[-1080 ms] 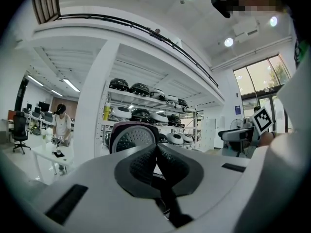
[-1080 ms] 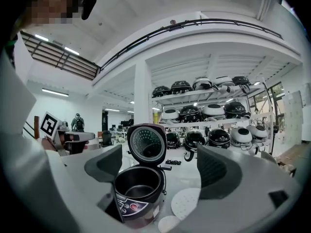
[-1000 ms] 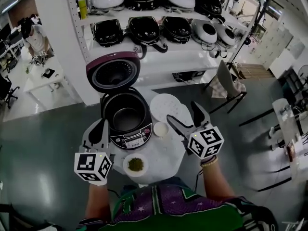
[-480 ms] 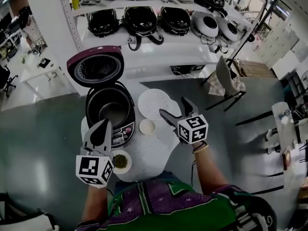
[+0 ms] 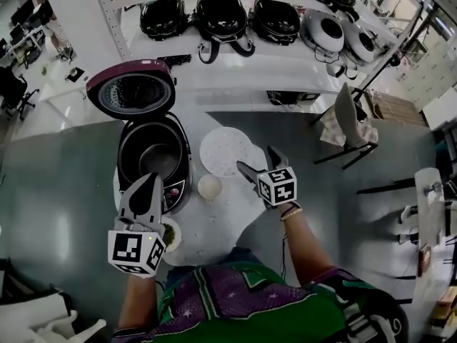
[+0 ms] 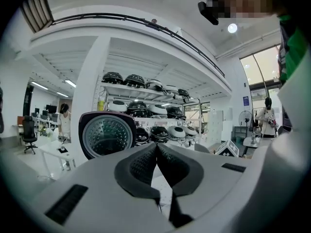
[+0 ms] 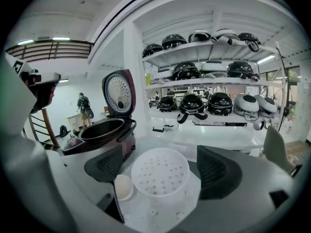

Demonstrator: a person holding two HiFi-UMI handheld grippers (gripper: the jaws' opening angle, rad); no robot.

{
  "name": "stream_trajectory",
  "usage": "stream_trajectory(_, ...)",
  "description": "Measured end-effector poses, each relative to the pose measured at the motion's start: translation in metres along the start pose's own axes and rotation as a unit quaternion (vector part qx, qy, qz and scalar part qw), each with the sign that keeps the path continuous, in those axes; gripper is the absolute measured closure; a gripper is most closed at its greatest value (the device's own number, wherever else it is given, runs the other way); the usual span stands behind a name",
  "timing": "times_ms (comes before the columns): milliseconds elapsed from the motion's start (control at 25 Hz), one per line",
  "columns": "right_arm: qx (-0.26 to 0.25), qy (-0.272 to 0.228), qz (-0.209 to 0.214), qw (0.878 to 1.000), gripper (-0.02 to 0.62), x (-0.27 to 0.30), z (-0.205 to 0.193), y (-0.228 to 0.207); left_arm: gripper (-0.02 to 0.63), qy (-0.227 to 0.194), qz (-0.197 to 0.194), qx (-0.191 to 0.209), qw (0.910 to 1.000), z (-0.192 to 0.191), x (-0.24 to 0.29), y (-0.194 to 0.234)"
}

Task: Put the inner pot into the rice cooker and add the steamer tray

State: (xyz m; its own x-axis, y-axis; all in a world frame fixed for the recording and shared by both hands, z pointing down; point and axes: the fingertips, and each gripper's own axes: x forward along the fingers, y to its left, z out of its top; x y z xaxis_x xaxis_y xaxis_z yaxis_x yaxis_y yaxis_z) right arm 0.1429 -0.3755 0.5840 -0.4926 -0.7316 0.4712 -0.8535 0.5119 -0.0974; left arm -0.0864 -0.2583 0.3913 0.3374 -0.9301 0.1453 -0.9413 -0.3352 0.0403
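Observation:
The maroon rice cooker stands on the small white table with its lid up and the dark inner pot seated inside. The white perforated steamer tray lies flat on the table to its right. My left gripper is shut and empty over the cooker's front panel; the left gripper view shows the pads meeting before the raised lid. My right gripper hangs open just right of the tray. The right gripper view frames the tray between the open pads, without contact.
A small white cup sits between cooker and tray. A bowl of green stuff lies half hidden under my left gripper. The round table drops off to grey floor all round. Shelves of rice cookers and a chair stand behind.
My right gripper has dropped lower and closer to the steamer tray, jaws still open. My left gripper, still shut, has slid from the cooker's left side over its front panel.

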Motion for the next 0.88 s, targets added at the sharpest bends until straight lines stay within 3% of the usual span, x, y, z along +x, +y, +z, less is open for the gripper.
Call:
stream_trajectory(560, 0.01, 0.061, 0.02, 0.998, 0.138, 0.076, -0.064, -0.067, 0.584, 0.033, 0.074, -0.004, 0.9967, -0.023, 0.025, -0.014)
stream_trajectory(880, 0.02, 0.097, 0.021, 0.995, 0.172, 0.117, -0.102, -0.085, 0.584, 0.046, 0.096, -0.015, 0.9943, -0.034, 0.036, -0.011)
